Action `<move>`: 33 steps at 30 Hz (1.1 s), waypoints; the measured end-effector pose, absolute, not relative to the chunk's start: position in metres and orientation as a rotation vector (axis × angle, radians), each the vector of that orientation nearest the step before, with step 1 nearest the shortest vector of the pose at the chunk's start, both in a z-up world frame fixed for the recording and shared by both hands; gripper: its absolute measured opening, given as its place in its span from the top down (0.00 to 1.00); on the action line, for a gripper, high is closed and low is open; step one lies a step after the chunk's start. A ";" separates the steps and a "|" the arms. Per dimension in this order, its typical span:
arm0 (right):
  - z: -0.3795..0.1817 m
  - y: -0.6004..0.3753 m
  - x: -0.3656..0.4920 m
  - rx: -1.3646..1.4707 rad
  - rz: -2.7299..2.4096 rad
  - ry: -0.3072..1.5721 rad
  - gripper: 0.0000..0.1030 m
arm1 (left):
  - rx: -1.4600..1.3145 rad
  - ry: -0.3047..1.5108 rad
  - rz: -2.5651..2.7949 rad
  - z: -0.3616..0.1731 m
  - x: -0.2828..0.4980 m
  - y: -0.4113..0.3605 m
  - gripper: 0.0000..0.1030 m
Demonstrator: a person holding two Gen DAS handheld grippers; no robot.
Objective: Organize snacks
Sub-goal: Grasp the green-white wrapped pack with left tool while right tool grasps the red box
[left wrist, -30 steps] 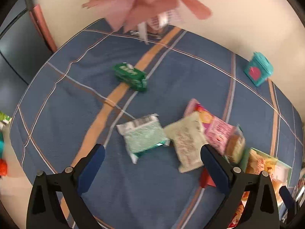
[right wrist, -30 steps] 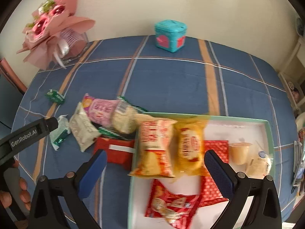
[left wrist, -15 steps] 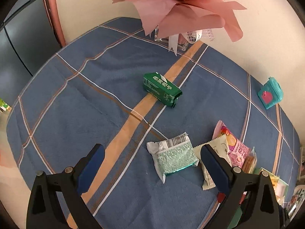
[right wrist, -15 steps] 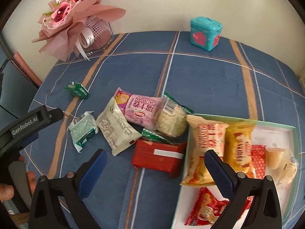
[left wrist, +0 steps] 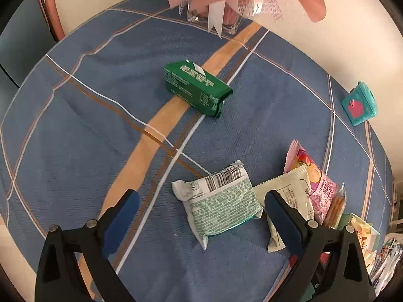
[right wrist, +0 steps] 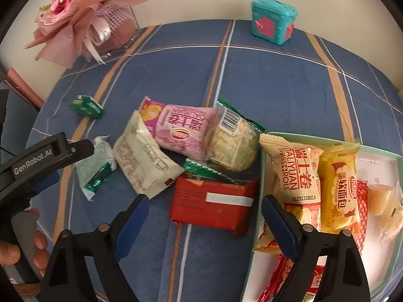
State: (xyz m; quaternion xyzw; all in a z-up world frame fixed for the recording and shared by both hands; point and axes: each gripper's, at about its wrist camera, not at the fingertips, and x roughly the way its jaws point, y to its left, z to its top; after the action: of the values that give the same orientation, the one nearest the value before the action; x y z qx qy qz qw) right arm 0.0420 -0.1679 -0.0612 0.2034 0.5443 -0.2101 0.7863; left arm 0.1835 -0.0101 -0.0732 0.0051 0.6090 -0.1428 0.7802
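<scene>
A: Where did the right gripper (right wrist: 202,217) stand, and what lay under it?

B: It hung over the red packet (right wrist: 214,203) on the blue-clothed desk (right wrist: 277,80), just beside the tray (right wrist: 377,271) that held several snacks already. Its fingers had just been closing a little, with the packet between them, yet no pad was pressing on it, so the grip was still released.

A: And the left gripper (left wrist: 200,220)?

B: Spread wide and empty above the pale green packet (left wrist: 221,203), which lay flat beside a cream packet (left wrist: 294,193). A dark green pack (left wrist: 196,88) sat well apart, further up the cloth.

A: How would the red one handle?

B: I judged it light and fairly stiff, a flat block in glossy film, so likely slippery. Its top edge sat under a green wrapper (right wrist: 206,170), so I'd take it across its short width near the middle, firmly, and draw it clear before lifting.

A: The pale green one?

B: Soft and crushable, I'd guess; pinch the body gently, not the crimped ends.
</scene>
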 end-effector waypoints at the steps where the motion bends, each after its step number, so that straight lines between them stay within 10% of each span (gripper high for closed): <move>1: -0.063 -0.170 0.042 0.446 -0.459 1.178 0.14 | 0.008 1.321 -0.311 -0.075 0.184 -0.011 0.03; 22: -0.047 -0.178 0.034 0.502 -0.441 1.135 0.20 | 0.007 1.356 -0.299 -0.100 0.187 -0.020 0.14; 33: -0.046 -0.174 0.035 0.488 -0.431 1.148 0.37 | -0.001 1.384 -0.329 -0.106 0.181 -0.016 0.34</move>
State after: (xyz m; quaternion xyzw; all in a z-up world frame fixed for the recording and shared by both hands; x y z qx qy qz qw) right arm 0.0351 -0.1741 -0.0463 0.2265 0.5332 -0.2000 0.7902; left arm 0.1806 -0.0155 -0.1063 -0.0007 0.6350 -0.1509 0.7577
